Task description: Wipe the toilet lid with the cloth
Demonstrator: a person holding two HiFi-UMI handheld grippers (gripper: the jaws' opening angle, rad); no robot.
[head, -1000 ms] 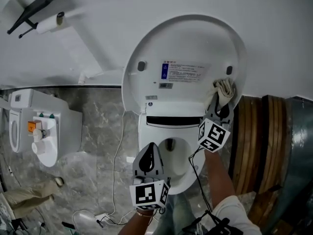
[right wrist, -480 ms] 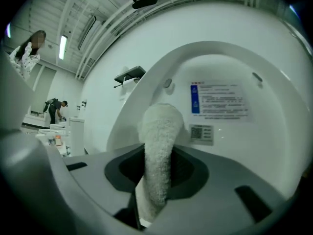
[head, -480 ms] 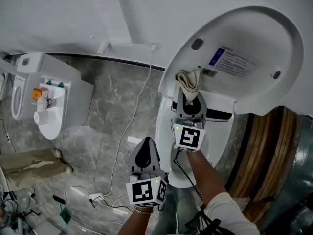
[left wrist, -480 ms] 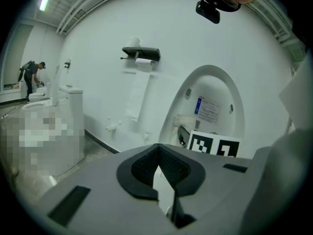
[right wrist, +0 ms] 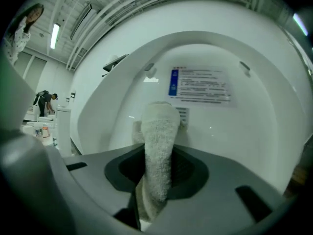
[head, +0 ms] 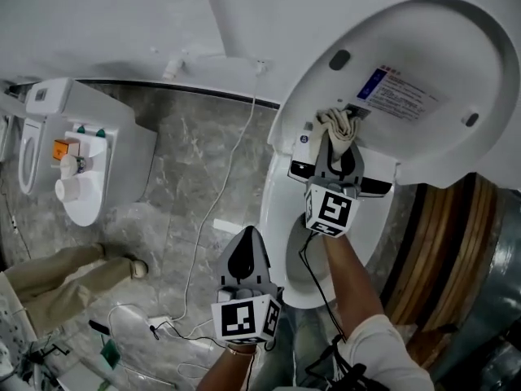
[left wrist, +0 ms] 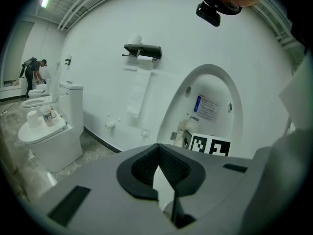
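The white toilet lid [head: 407, 47] [right wrist: 254, 126] [left wrist: 215, 89] stands raised, its inner face with a printed label [head: 399, 96] toward me. My right gripper [head: 338, 141] [right wrist: 159, 170] is shut on a beige cloth [head: 339, 125] [right wrist: 159, 146], and the cloth's bunched end presses against the lid's lower left part, near the hinge and just below the label. My left gripper [head: 247, 259] [left wrist: 159, 173] is shut with nothing between its jaws; it hangs low, in front of the bowl's [head: 281, 210] left side, away from the lid.
A second toilet [head: 77, 165] [left wrist: 49, 131] with small items on its lid stands to the left. A white cable [head: 216, 210] runs across the grey marble floor. A paper holder [left wrist: 143, 50] hangs on the wall. Wooden and metal rings [head: 456, 267] lie right of the bowl.
The right gripper carried the cloth from the lid's right side across to its lower left part near the hinge. The left gripper stayed low by the bowl. The head view swung left.
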